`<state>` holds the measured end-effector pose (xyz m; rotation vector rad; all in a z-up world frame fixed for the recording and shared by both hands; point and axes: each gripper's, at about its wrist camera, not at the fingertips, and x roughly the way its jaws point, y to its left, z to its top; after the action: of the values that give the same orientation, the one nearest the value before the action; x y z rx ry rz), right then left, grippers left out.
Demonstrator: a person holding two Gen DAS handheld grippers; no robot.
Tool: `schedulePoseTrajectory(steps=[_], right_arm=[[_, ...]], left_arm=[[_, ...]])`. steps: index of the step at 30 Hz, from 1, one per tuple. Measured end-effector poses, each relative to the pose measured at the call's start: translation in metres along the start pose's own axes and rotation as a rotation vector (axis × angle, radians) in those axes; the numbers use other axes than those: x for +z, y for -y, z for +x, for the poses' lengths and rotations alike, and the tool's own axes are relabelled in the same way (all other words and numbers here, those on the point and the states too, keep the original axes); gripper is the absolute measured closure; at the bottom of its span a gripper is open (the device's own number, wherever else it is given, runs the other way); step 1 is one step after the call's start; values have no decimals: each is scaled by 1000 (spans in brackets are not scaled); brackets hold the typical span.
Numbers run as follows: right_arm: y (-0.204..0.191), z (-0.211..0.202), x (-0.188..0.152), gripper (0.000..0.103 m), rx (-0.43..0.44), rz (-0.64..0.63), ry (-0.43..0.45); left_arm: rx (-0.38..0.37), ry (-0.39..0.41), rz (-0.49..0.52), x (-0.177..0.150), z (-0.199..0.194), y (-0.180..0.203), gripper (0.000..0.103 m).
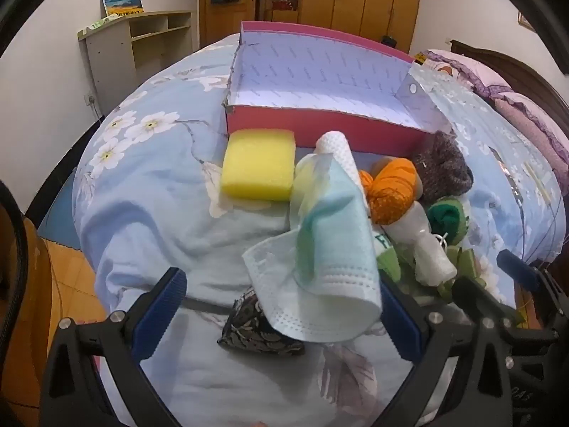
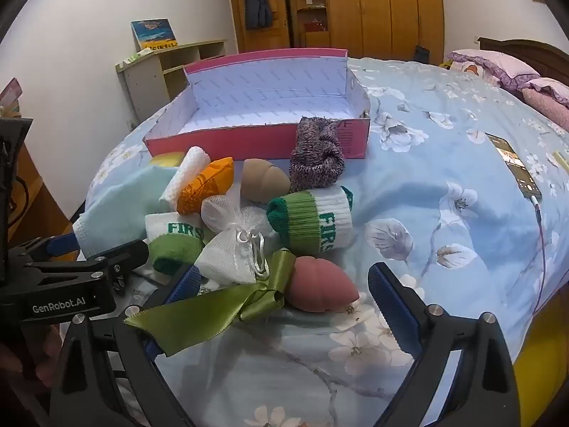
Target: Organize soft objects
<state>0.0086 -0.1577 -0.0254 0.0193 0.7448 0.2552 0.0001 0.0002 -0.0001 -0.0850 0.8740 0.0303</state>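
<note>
The left gripper (image 1: 281, 306) fills the bottom of the left wrist view, angled downward, jaws spread wide, blue pads (image 1: 161, 311) at lower left and lower right. The right gripper (image 2: 284, 291) sits likewise along the bottom of its own view, tilted down, jaws wide apart, nothing clamped. In the right wrist view, the left gripper shows at the left edge.

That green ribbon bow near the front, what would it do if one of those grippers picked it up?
The green ribbon bow would probably flop: its long tail already lies flat and curled on the quilt. Its satin sheen suggests it may slip between the pads. It looks very light, and since it rests against the reddish egg-shaped sponge, lifting it might nudge that.
</note>
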Motion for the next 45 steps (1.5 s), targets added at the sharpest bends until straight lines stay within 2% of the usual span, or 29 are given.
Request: schedulePoseTrajectory(steps=[9,15,45], right_arm=[[0,0,0,5,-3,-1,-3],[0,0,0,5,-2,0,-2],[1,2,0,5,1,1,-5]], left_arm=[[-21,16,20,-3,-5,4,0],[-10,-5,15,1,-5,4,0],[-12,-7,13,-2,-2,4,0]])
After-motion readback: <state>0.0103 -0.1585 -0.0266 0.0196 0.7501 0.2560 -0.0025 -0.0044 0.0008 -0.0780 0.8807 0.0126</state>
